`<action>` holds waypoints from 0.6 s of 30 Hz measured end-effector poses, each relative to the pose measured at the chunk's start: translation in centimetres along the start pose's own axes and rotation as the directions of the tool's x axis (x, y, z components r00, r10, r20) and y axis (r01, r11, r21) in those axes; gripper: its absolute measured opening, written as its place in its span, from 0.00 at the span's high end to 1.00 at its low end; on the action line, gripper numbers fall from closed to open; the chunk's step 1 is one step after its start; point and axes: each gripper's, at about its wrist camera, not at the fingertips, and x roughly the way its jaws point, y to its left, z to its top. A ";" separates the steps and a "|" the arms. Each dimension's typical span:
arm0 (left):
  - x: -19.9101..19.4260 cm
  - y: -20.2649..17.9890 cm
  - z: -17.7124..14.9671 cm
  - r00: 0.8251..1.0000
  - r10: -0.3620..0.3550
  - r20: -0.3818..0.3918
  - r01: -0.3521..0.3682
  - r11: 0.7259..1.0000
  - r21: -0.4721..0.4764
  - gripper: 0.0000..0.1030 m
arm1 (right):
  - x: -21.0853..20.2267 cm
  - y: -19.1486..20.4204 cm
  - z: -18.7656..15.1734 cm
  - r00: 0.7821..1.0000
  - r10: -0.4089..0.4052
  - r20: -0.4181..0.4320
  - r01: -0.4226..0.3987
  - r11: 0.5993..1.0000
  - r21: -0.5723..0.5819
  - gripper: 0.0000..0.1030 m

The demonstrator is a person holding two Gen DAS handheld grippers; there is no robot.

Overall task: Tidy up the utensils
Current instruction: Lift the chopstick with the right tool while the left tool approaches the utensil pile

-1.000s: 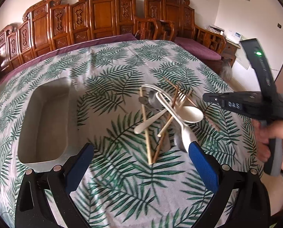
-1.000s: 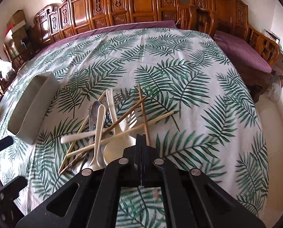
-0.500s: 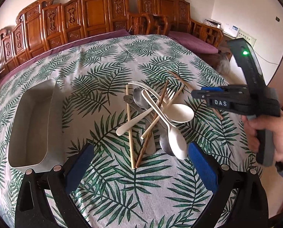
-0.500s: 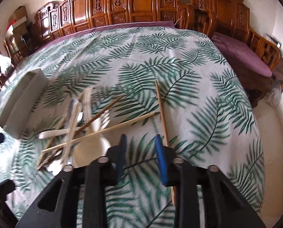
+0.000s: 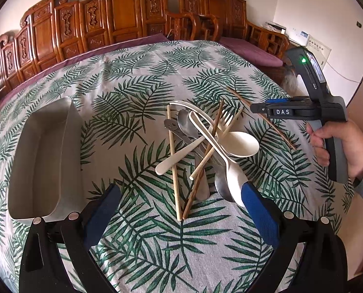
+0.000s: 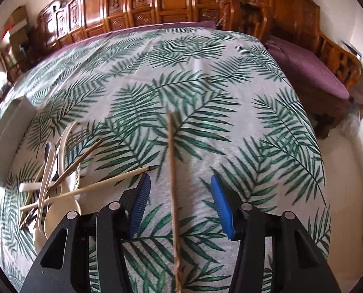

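Grippers low over utensil pile on leaf-print desk, nothing held.

Nearest in left wrist view: left gripper [image 5: 181,210], jaws spread wide, empty, w/ pile of utensils [image 5: 201,151] just ahead — cream spoons, metal spoons, fork, crossed chopsticks. Grey tray [image 5: 42,153] lies left of pile, apart from it. R side: hand [image 5: 340,146] holds right gripper [image 6: 179,202]; its jaws are opening, lone brown chopstick [image 6: 172,171] lies on cloth betw. blue pads, not touching them, well apart from pile. Far bkgd: carved wooden chairs [image 5: 122,17] along wall.
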 end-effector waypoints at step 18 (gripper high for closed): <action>4.6 -4.0 2.3 0.986 -0.148 -0.081 0.146 0.989 -0.037 0.64 | -1.5 -0.5 -3.6 0.999 -0.030 -0.041 0.031 0.999 0.021 0.94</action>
